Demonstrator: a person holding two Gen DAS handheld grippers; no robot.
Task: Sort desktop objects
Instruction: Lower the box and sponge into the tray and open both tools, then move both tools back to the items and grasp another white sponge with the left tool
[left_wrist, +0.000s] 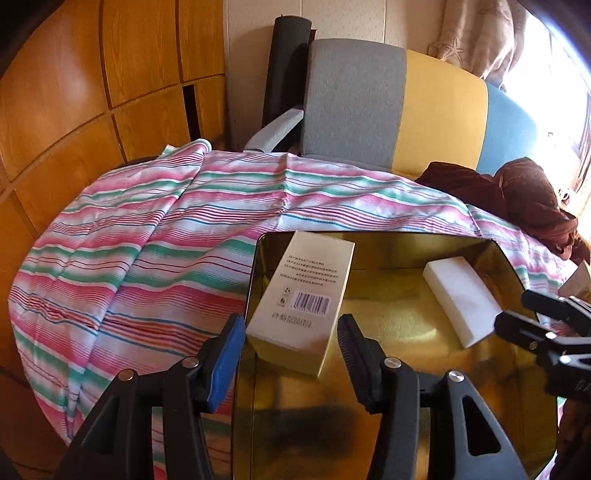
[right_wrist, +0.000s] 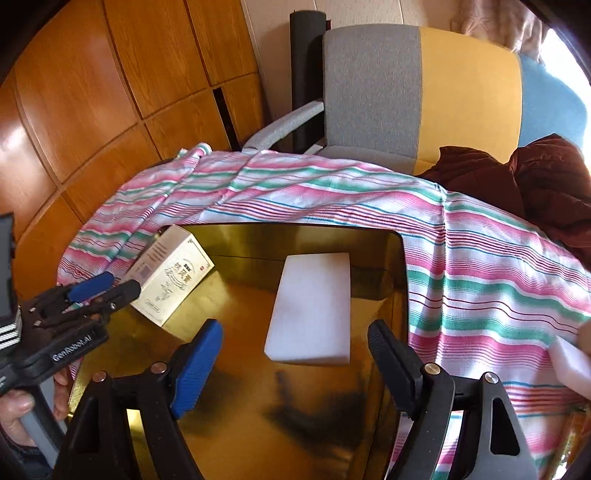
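A gold metal tray (left_wrist: 388, 435) (right_wrist: 243, 435) lies on a striped cloth. A cream box (left_wrist: 306, 291) (right_wrist: 173, 280) with a barcode leans in the tray's left corner. My left gripper (left_wrist: 291, 332) (right_wrist: 123, 282) is open, and the box's near end sits right at its fingertips. A white sponge block (right_wrist: 310, 306) (left_wrist: 461, 299) lies flat in the tray. My right gripper (right_wrist: 295, 350) (left_wrist: 517, 314) is open, with its fingers on either side of the sponge's near end and clear of it. A second white block (right_wrist: 569, 365) rests on the cloth at the right edge.
The striped cloth (left_wrist: 147, 258) (right_wrist: 480, 277) covers the table. Behind it stands a chair (left_wrist: 354, 103) (right_wrist: 373, 92) with a grey, yellow and blue back. A brown garment (left_wrist: 528, 195) (right_wrist: 535, 184) lies at the far right, and wooden panels (left_wrist: 74, 92) fill the left. A hand (right_wrist: 14, 413) holds the left gripper.
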